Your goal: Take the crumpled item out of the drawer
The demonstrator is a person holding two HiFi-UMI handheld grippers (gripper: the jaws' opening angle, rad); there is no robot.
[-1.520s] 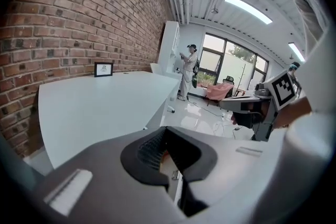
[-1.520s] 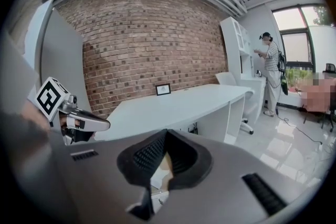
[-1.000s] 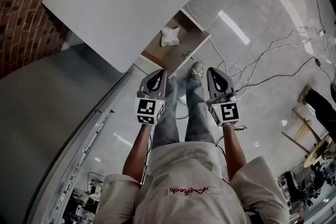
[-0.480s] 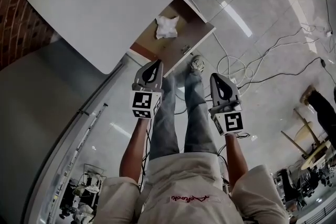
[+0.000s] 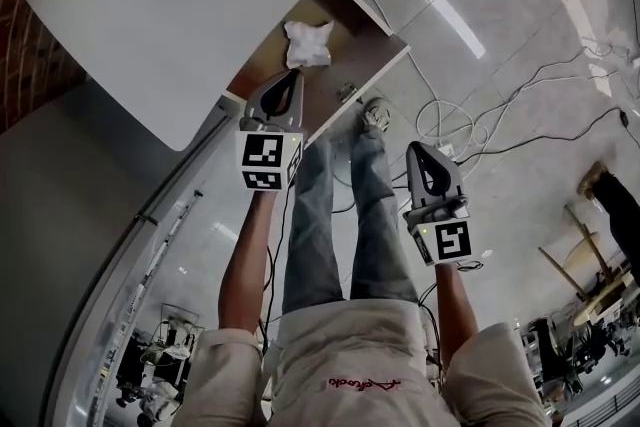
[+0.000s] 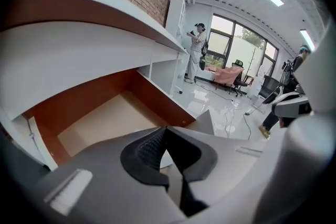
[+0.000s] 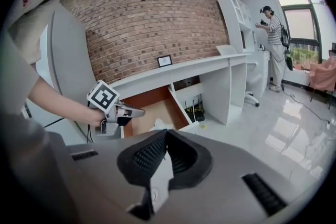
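Open brown-lined wooden drawer [image 5: 355, 55] projecting from under the white bench [image 5: 180, 5], which stands against a red brick wall [image 7: 157, 18]. The crumpled white item [image 5: 307, 43] lies exposed at the back of the visible drawer floor, close to the bench edge. Black cables [image 5: 520, 115] trail over the glossy grey floor right of the drawer. Left arm outstretched: the left claw [image 5: 287, 78] hangs over the drawer's front edge, pressed together and empty, tips just short of the item. The right claw [image 5: 422, 153], likewise pressed together and empty, is held lower beside the person's legs, well apart from the drawer.
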